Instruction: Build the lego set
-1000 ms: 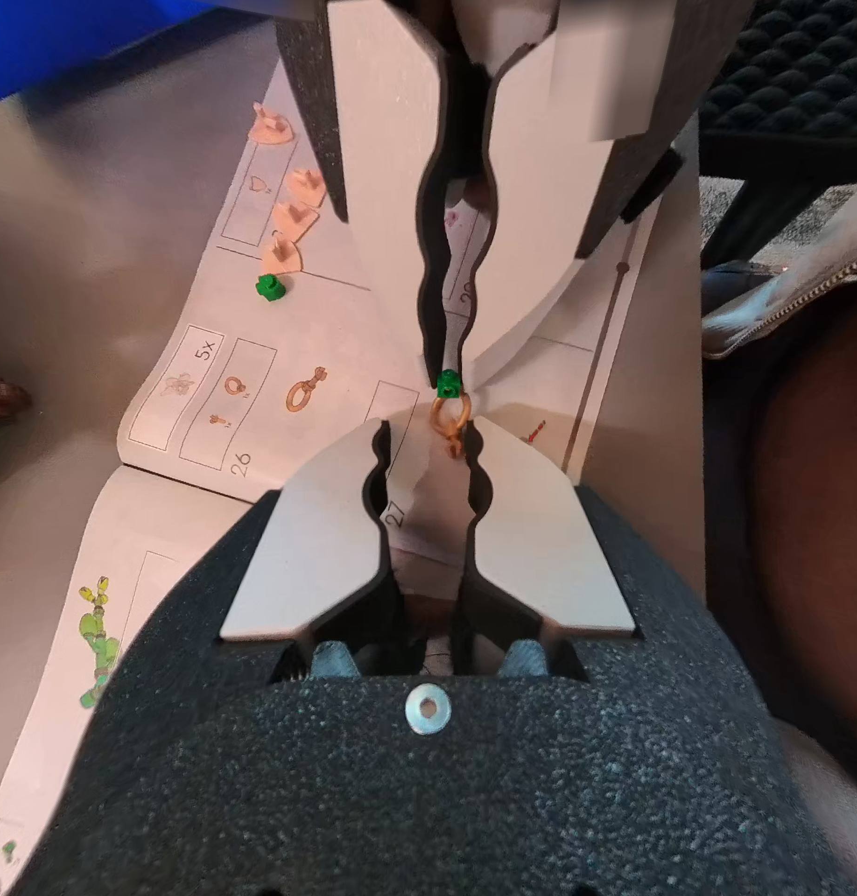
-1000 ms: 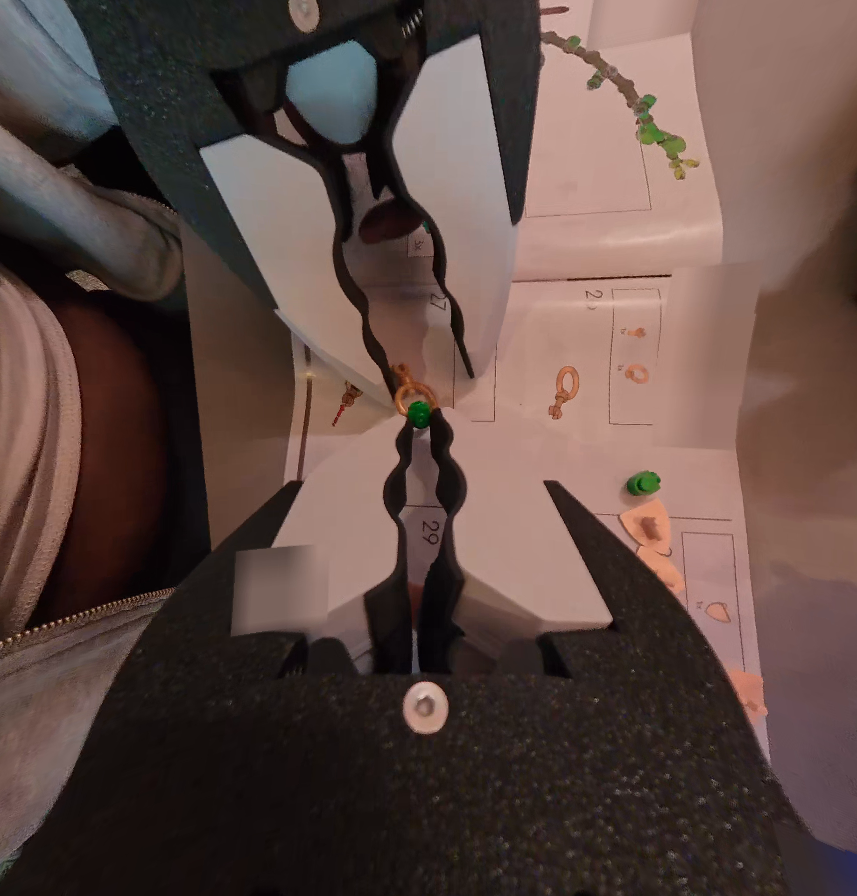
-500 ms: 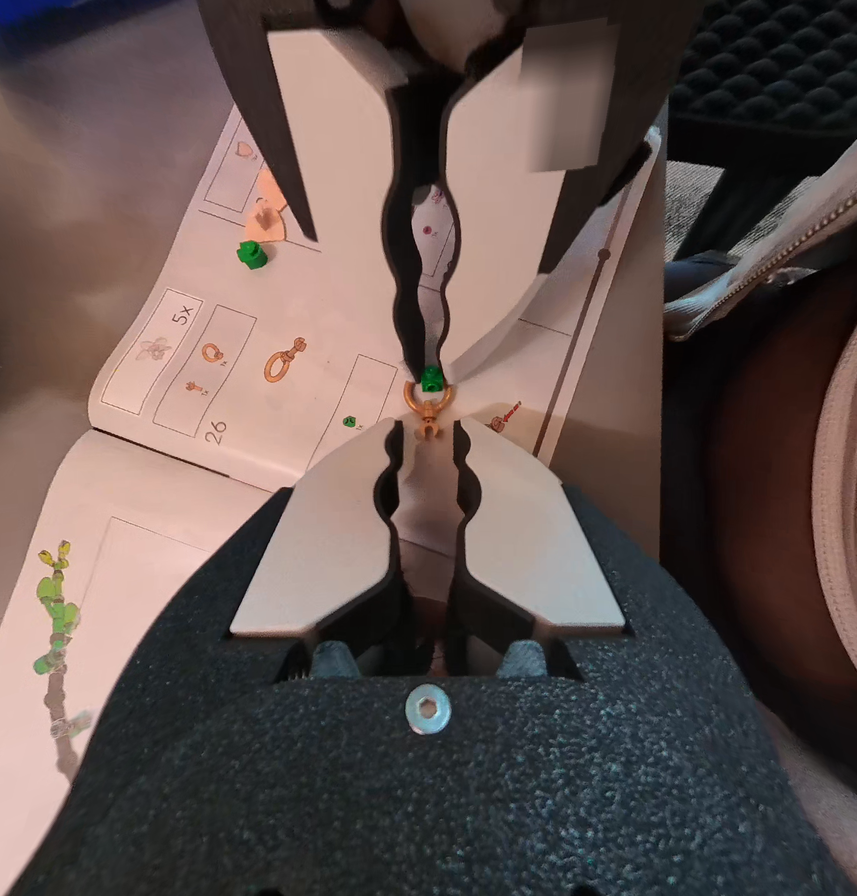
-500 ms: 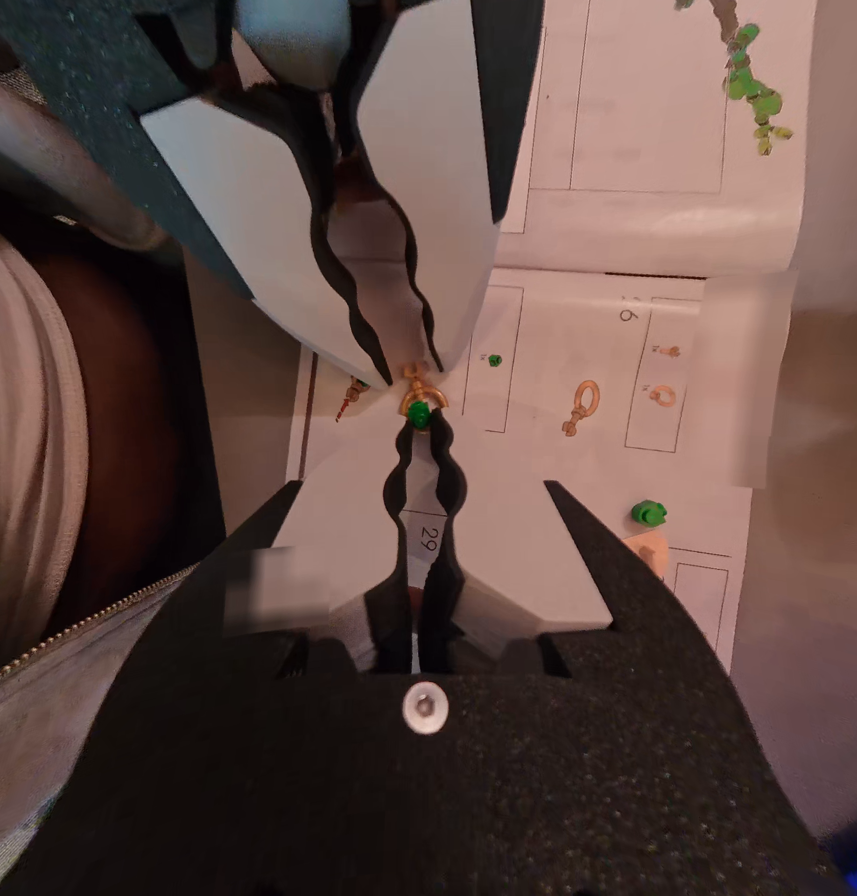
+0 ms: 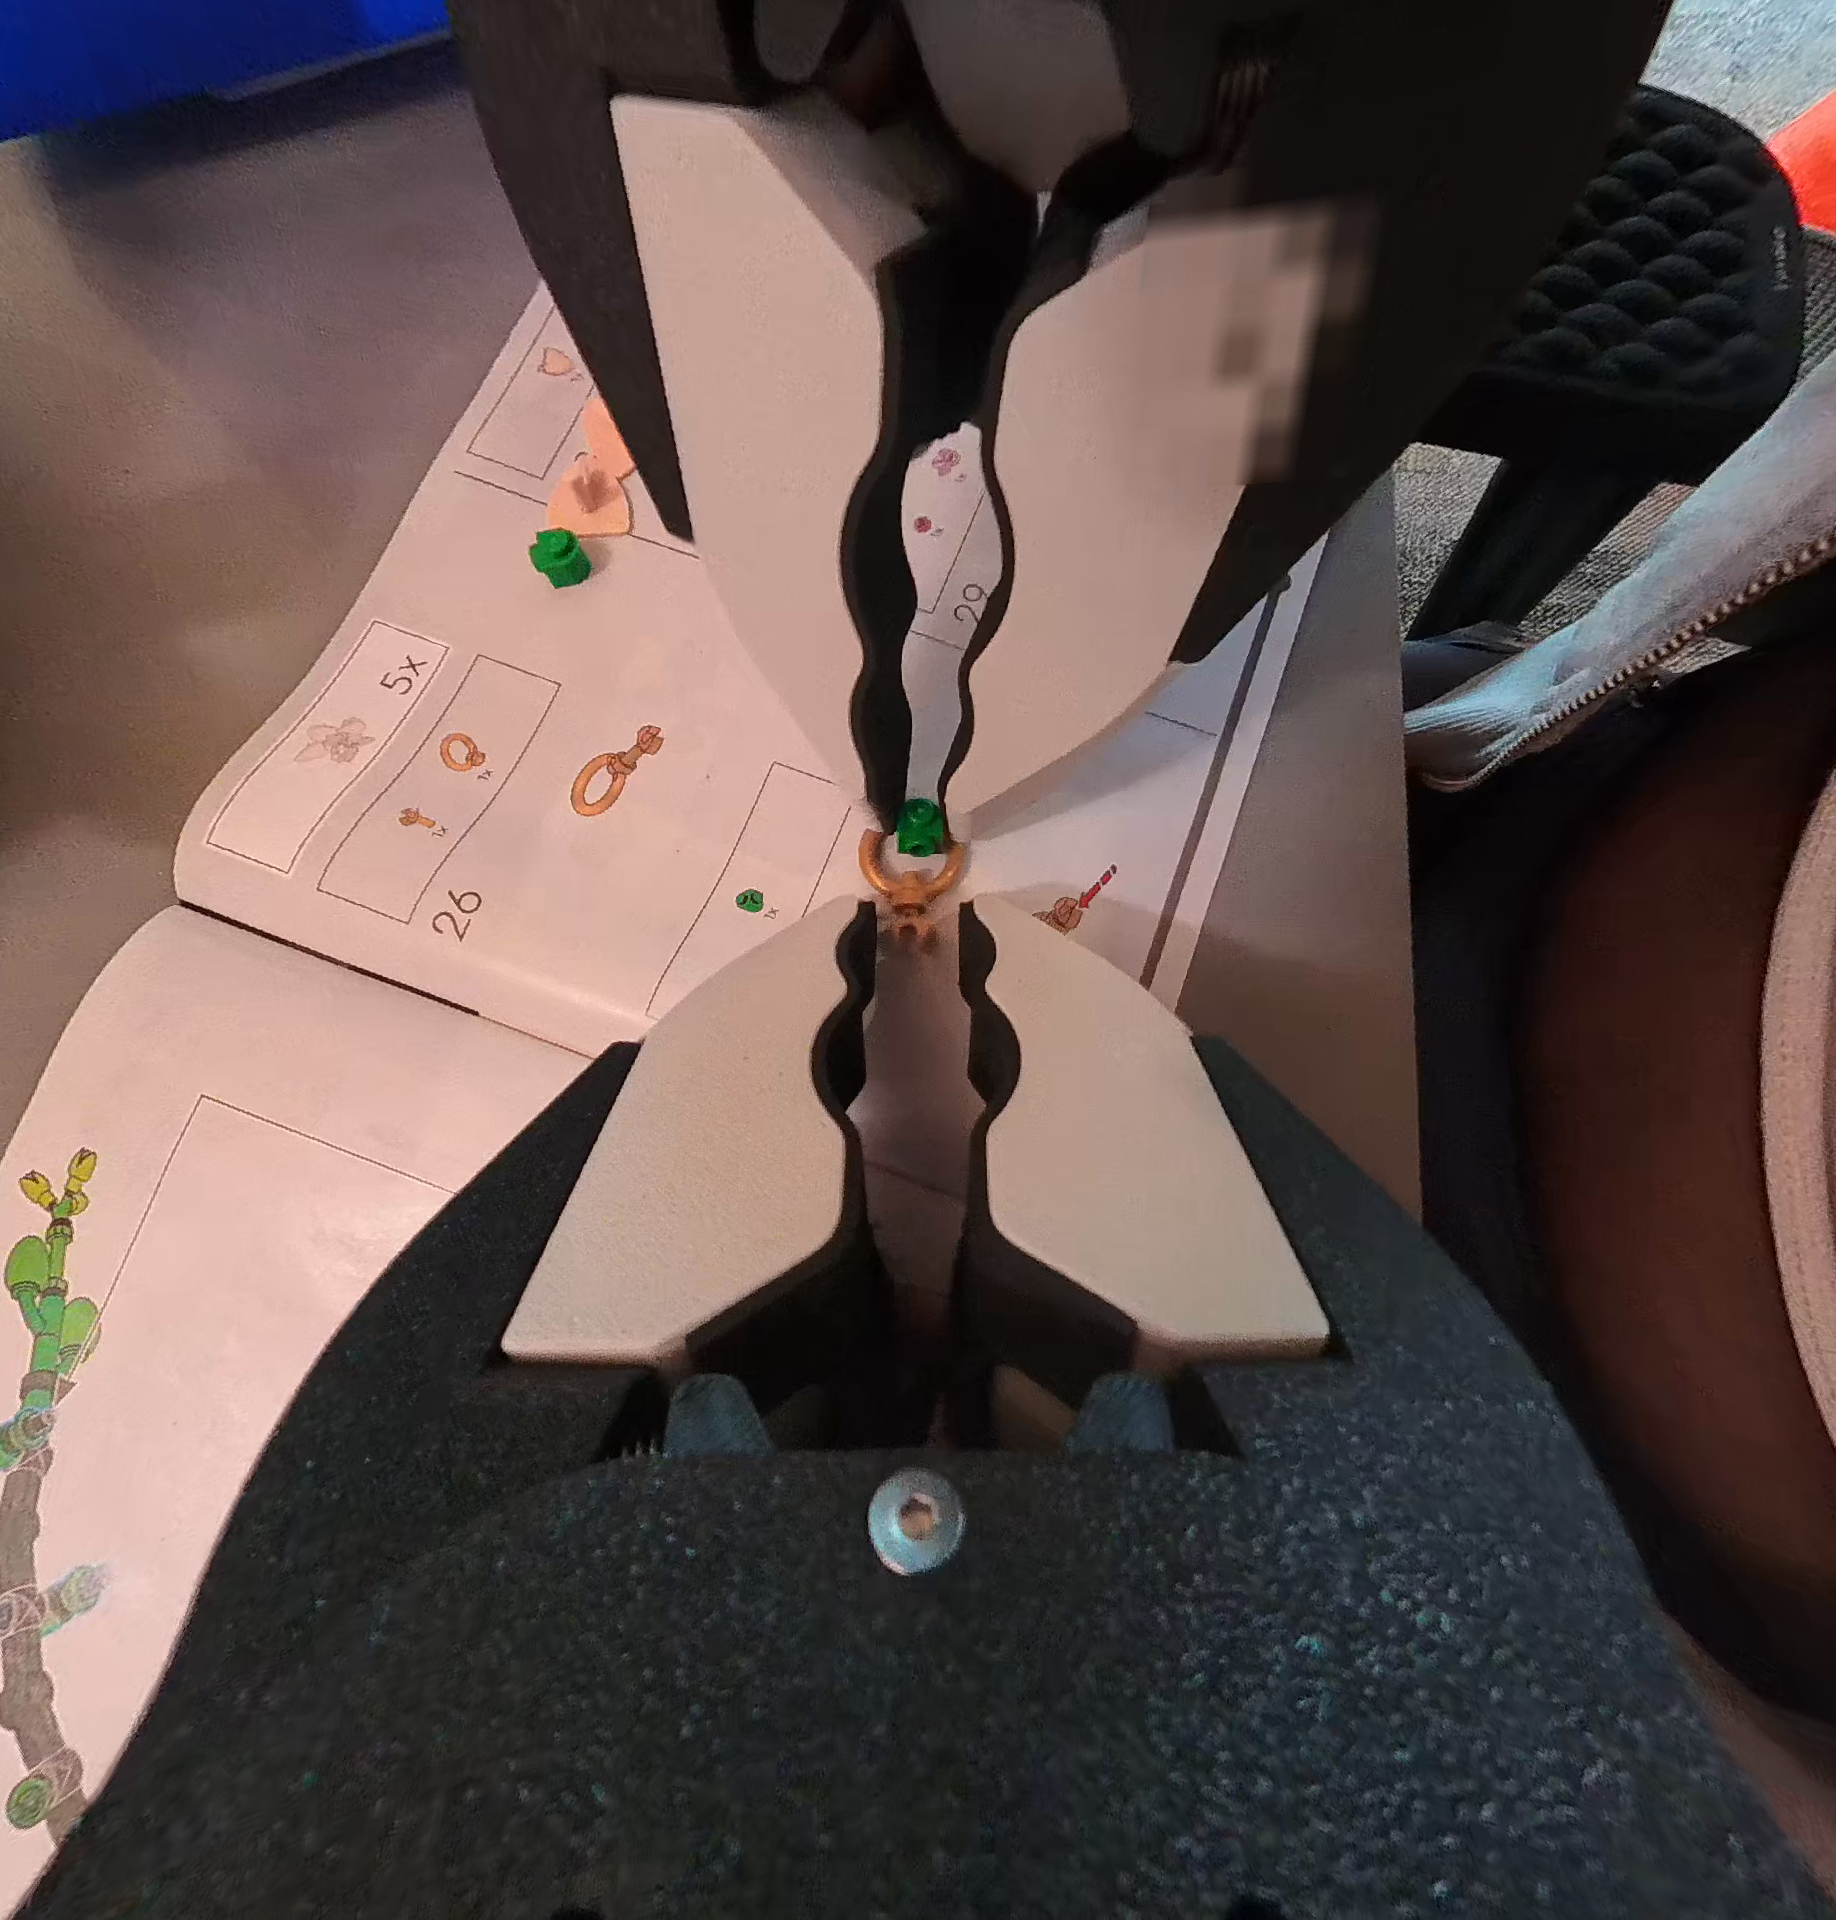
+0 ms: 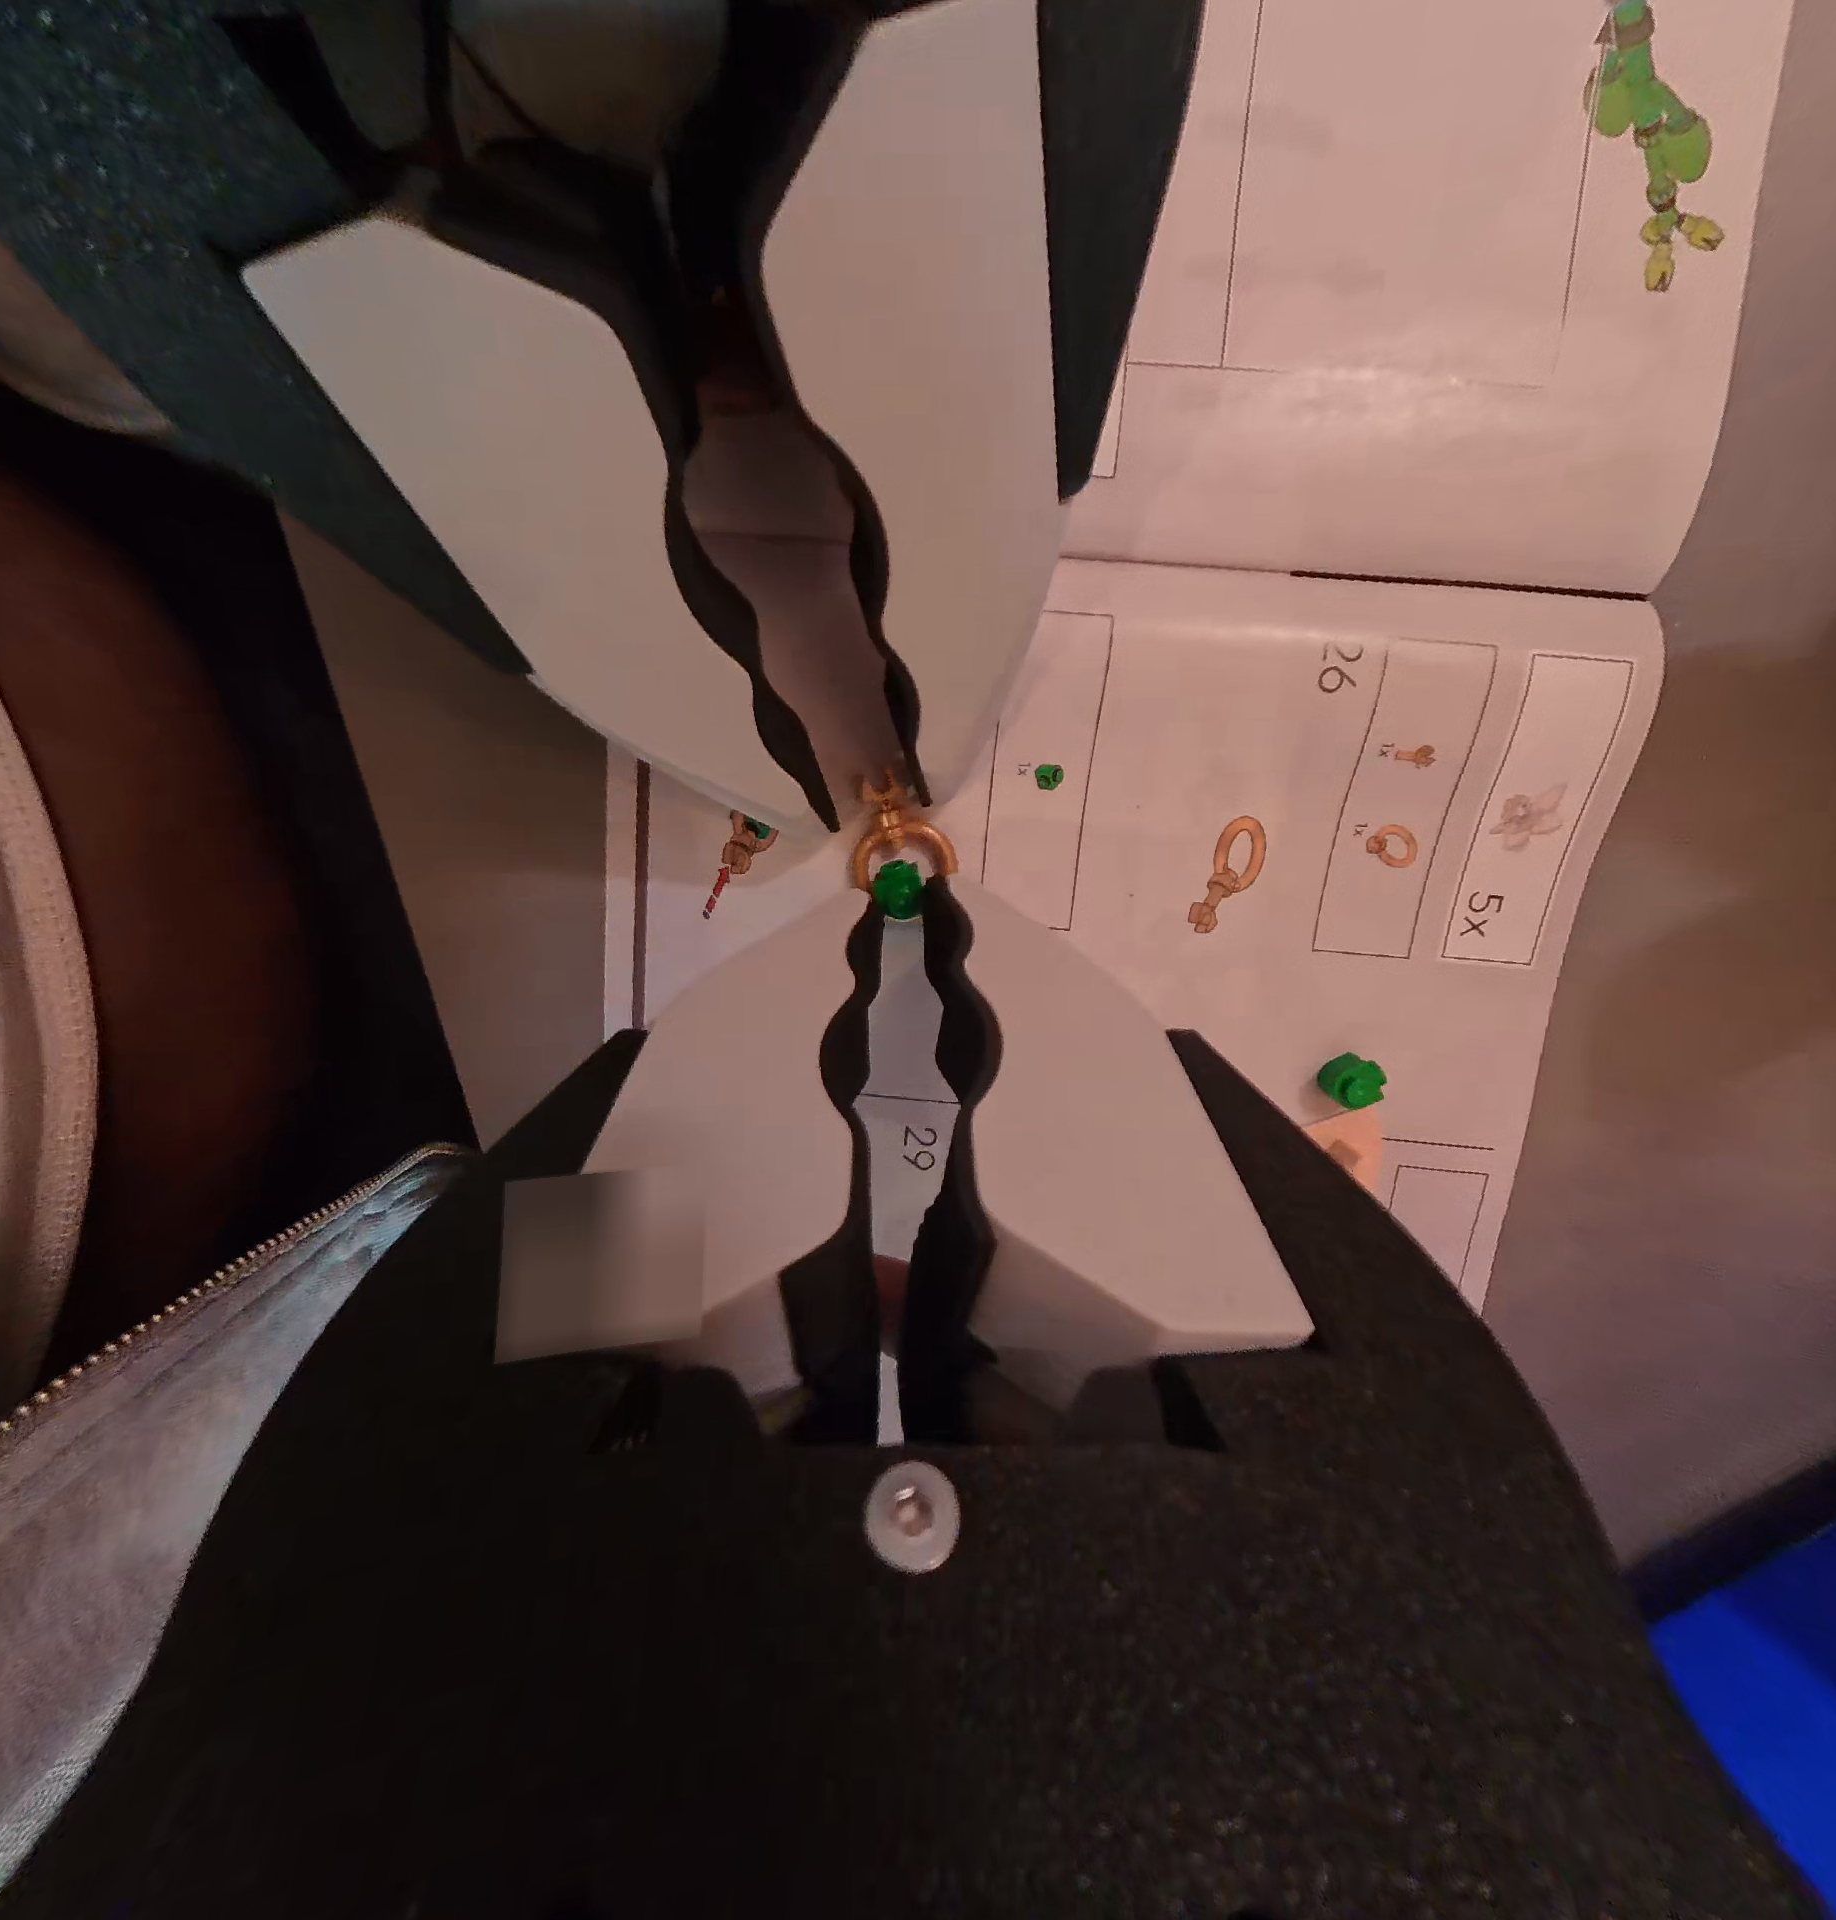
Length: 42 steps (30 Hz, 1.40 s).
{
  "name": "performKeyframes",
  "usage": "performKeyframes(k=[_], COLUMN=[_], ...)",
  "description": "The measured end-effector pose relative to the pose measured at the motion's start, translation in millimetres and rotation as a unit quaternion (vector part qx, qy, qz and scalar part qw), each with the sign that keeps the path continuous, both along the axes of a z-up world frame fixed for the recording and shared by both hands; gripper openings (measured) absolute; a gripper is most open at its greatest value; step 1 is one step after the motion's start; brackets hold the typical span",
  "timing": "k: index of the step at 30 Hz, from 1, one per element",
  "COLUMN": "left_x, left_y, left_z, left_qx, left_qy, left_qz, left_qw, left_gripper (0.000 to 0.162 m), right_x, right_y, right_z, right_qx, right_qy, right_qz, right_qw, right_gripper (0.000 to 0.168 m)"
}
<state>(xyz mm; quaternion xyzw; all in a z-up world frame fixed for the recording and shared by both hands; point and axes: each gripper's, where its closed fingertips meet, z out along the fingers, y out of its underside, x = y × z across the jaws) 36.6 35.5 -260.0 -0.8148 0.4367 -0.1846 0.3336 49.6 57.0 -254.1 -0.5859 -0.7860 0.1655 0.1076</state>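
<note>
My left gripper [image 5: 914, 914] is shut on the stem of a small gold ring piece [image 5: 909, 868]. My right gripper [image 6: 898, 904] is shut on a tiny green stud [image 6: 898, 891]. The two grippers meet tip to tip above the open instruction booklet [image 5: 374, 831]. The green stud [image 5: 919, 828] sits at the ring's rim, partly inside its opening. In the right wrist view the gold ring [image 6: 903, 840] hangs from the left gripper [image 6: 872, 810] just above the stud. In the left wrist view the right gripper [image 5: 914, 821] comes in from the top.
A loose green stud [image 5: 559, 558] and pale pink petal pieces [image 5: 592, 488] lie on the booklet [image 6: 1257, 1039]; the stud also shows in the right wrist view [image 6: 1350, 1081]. A blue bin [image 5: 114, 52] stands beyond. A person's zipped clothing [image 5: 1672, 582] is close beside the grippers.
The gold ring has turned from tilted to face-on, and the green stud now sits at its opening. Both grippers have drifted together over the booklet, still tip to tip.
</note>
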Motion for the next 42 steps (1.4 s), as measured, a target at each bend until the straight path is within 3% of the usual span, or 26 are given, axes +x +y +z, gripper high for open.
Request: performKeyframes(k=[20,27,42], left_x=[-1,-1,-1], left_y=[-1,0,-1], left_z=[0,0,0], left_qx=[0.009,0.008,0.005], left_qy=[-0.017,-0.018,-0.02], left_qz=[-0.002,0.0,-0.001], left_qw=[1.0,1.0,1.0], left_gripper=[0.013,0.012,0.012], right_x=[1,-6,-9], right_y=[-5,-1,-1], right_z=[1,10,0], right_qx=[0.023,0.013,-0.018], right_qy=[0.015,0.085,0.04], right_qz=[-0.014,0.012,0.047], right_qw=[1.0,0.996,0.998], right_gripper=[0.022,0.007,0.007])
